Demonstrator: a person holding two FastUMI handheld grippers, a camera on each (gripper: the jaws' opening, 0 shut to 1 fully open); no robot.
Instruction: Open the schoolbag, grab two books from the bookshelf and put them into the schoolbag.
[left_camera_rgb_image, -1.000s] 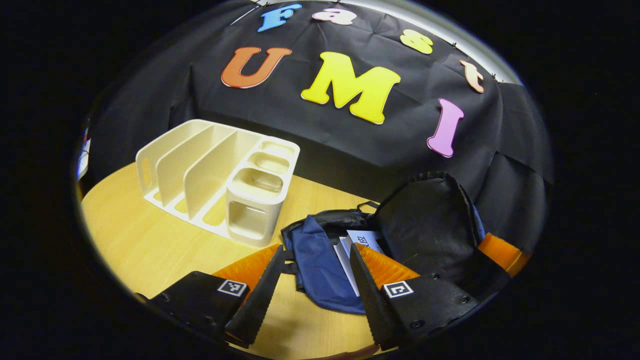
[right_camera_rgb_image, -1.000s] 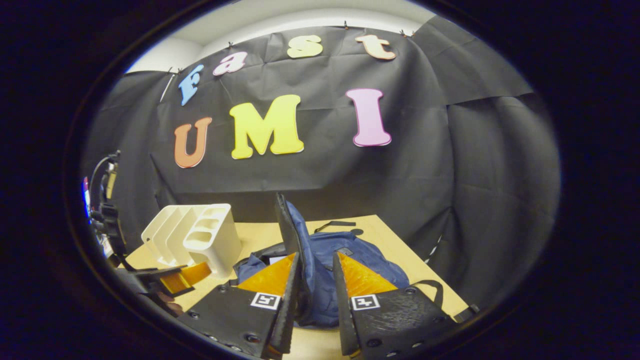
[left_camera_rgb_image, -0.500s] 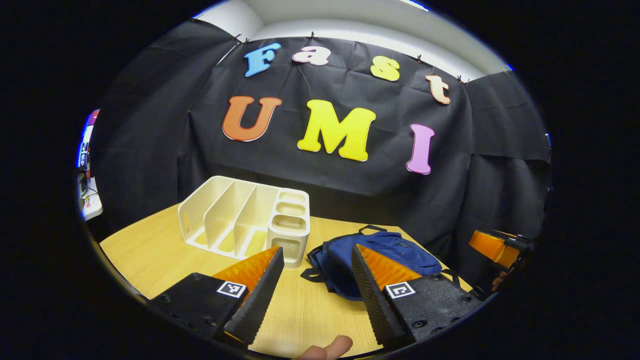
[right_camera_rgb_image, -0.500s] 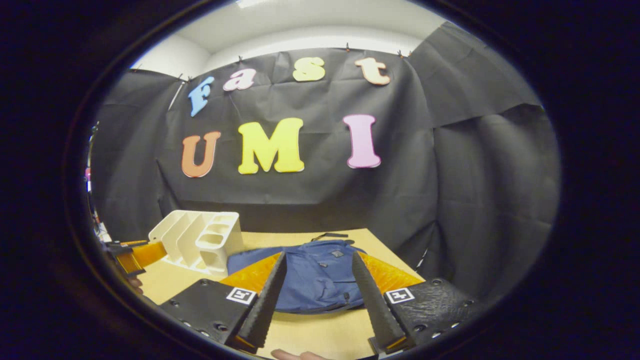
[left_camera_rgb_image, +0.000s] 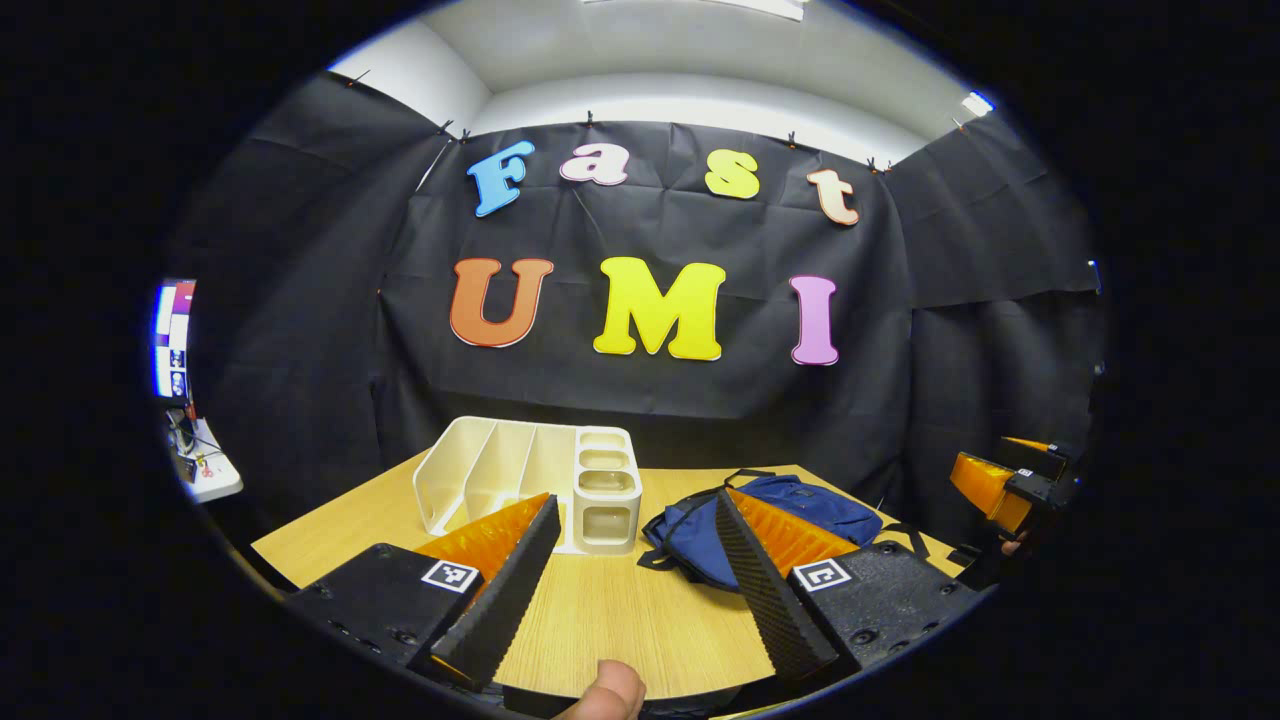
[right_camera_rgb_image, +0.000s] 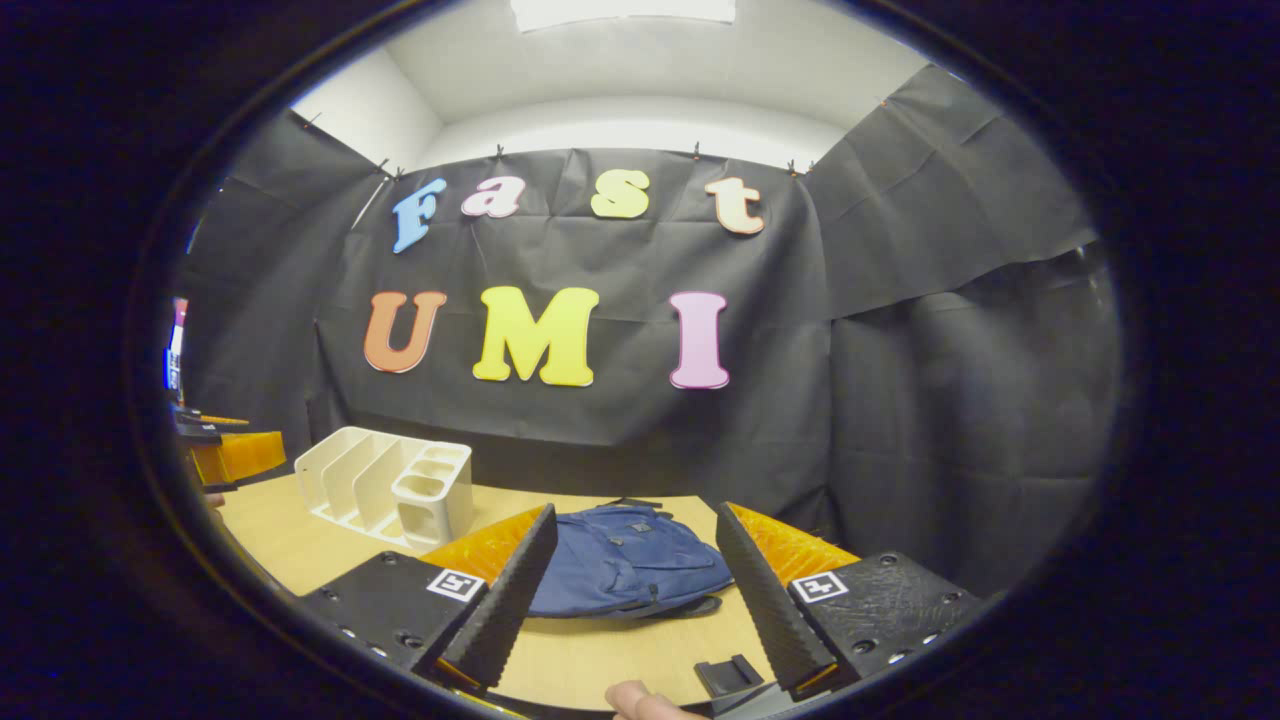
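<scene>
Here both tongs are gaping wide, holding nothing: left tongs, right tongs. The schoolbag is lying flat on the desk, just beside the bookshelf, ahead of both. It is looking soft and floppy; best pinching by its top loop or flap edge.

Black cloth drapes the booth's walls, pinned along its top edge beneath a white wall and ceiling. A ceiling light glows overhead. A light wooden desk stands in front.
</scene>
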